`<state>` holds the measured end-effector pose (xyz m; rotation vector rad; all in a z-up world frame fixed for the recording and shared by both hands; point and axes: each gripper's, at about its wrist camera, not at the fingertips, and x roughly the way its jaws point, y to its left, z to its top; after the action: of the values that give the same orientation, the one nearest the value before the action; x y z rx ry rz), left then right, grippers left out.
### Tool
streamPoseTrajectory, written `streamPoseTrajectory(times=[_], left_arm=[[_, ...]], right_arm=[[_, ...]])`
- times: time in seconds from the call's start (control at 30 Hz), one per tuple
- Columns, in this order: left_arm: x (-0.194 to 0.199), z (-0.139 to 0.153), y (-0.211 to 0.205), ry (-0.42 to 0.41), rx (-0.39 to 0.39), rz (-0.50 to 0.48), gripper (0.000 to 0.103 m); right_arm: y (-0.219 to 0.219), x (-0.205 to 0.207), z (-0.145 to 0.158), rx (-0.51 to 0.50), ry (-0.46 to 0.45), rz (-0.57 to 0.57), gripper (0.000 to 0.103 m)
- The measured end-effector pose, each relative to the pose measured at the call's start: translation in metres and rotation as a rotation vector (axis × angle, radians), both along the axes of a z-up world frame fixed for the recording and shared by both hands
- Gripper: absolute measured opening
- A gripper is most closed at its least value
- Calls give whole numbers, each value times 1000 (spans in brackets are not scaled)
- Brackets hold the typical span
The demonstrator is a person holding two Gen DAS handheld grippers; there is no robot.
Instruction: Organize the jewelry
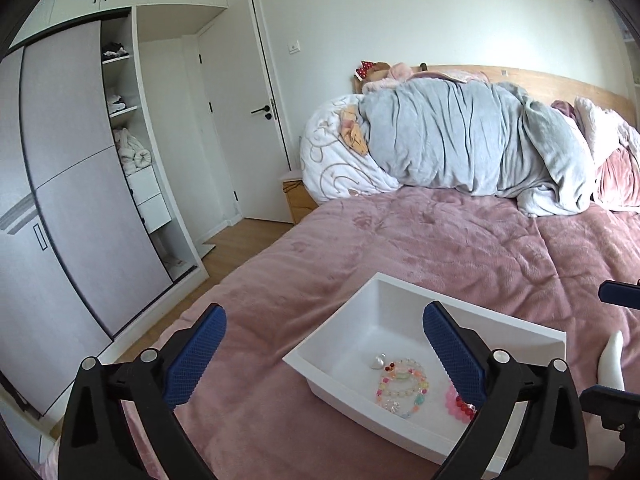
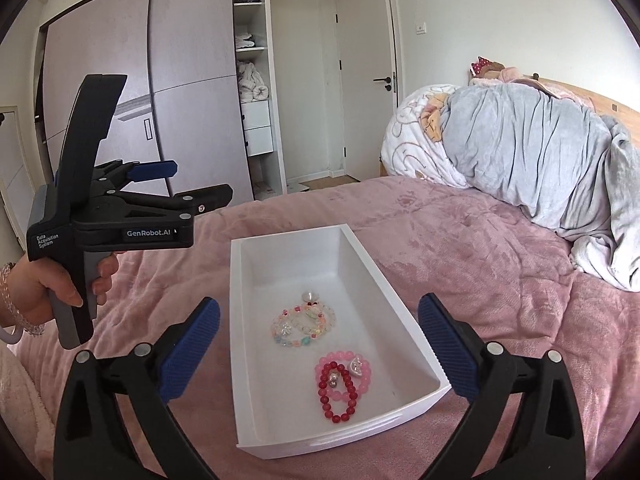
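Lying loose in the white tray (image 2: 404, 312) on the pink bedspread (image 2: 500, 280), the beaded bracelets (image 2: 338, 390) are judged light, slippery and floppy, best pinched across one strand, while both the left gripper (image 1: 324, 352) and the right gripper (image 2: 320, 344) are held wide open and empty.

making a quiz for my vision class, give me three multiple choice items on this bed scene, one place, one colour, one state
1. Where does the white rectangular plastic tray rest?
A. on the pink bedspread
B. on the floor
C. in the wardrobe

2. Which colour is the bead bracelet lying on the pale pink bracelet?
A. green
B. red
C. black

3. How do the jaws of the right gripper stand?
A. shut on a bracelet
B. shut, empty
C. wide open, empty

Answers: 1 A, pink bedspread surrounds the tray; 2 B, its beads are red; 3 C, both blue pads stand apart with nothing between them.
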<state>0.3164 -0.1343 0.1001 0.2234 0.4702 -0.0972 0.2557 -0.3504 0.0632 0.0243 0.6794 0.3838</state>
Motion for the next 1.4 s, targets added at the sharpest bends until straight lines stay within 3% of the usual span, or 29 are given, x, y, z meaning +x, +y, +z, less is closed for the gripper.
streamPoseTrajectory(times=[0.27, 0.43, 0.63, 0.87, 1.07, 1.27, 1.4], left_arm=[[-57, 9, 14, -65, -10, 24, 100], [-88, -8, 14, -76, -44, 8, 100], [-114, -34, 4, -80, -4, 11, 100], [-131, -69, -1, -107, 29, 50, 100], [-135, -94, -3, -82, -41, 33, 100], [-133, -100, -5, -77, -97, 43, 100], [-133, -99, -4, -82, -91, 50, 100]], right_arm=[[11, -27, 26, 23, -27, -20, 98], [10, -45, 8, 16, -13, -78, 98], [7, -57, -17, -26, -19, -122, 98], [8, -65, -38, -60, -68, -94, 98], [7, -65, -50, -82, -60, -105, 98], [4, -64, -53, -70, -63, -123, 98], [4, -64, -54, -76, -63, -121, 98]])
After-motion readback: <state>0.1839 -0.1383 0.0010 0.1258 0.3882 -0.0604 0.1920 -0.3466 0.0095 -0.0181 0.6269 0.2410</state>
